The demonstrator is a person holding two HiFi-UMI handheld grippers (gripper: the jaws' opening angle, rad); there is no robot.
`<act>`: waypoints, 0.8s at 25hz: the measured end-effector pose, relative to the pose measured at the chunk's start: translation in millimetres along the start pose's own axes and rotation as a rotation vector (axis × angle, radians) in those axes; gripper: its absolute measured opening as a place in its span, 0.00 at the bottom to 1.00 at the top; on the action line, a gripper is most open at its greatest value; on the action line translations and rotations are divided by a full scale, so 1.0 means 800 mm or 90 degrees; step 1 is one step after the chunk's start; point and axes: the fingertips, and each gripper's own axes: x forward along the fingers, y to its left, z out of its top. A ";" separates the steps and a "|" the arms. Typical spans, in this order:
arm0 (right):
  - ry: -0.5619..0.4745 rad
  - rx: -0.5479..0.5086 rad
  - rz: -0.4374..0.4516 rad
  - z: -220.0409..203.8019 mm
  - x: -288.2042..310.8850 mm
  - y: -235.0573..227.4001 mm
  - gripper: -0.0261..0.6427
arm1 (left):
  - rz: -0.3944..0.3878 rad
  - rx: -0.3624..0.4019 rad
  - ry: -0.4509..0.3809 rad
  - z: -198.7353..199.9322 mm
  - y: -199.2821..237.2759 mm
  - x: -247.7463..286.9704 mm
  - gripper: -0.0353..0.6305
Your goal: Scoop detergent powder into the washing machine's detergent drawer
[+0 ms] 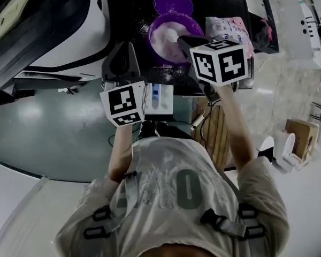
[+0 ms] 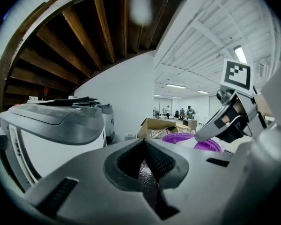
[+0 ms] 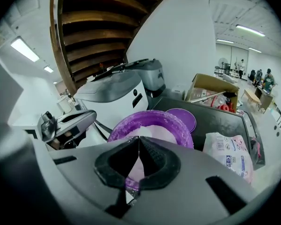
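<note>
A purple bowl [image 1: 168,30] of white detergent powder stands on the black table [image 1: 128,15]; it shows again as the bowl [image 3: 152,122] and the bowl [image 2: 189,139]. My right gripper [image 1: 177,38] hovers over the bowl's near rim, and the right gripper [image 3: 139,140] is shut with nothing visible between its pads. My left gripper [image 1: 127,48] is left of the bowl, beside the white washing machine [image 1: 53,31]; the left gripper [image 2: 144,142] is shut and holds nothing. A white compartment with a blue part [image 1: 159,97] lies below the table's near edge, between the two marker cubes.
The bowl's purple lid [image 1: 173,3] lies behind the bowl. A pink-and-white detergent bag [image 1: 229,30] lies to the bowl's right. Powder specks dot the table. A cardboard box [image 3: 210,91] stands at the table's far end. People stand far off in the hall.
</note>
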 end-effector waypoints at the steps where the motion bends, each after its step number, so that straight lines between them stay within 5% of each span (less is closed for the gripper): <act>1: 0.021 -0.005 0.007 -0.003 0.005 0.002 0.06 | 0.003 -0.002 0.001 -0.003 0.003 -0.001 0.08; 10: 0.156 -0.061 0.040 -0.016 0.037 0.016 0.06 | 0.023 -0.004 -0.008 -0.015 0.021 -0.017 0.08; 20: 0.196 -0.043 0.077 -0.021 0.046 0.030 0.06 | 0.044 -0.014 -0.011 -0.027 0.040 -0.040 0.08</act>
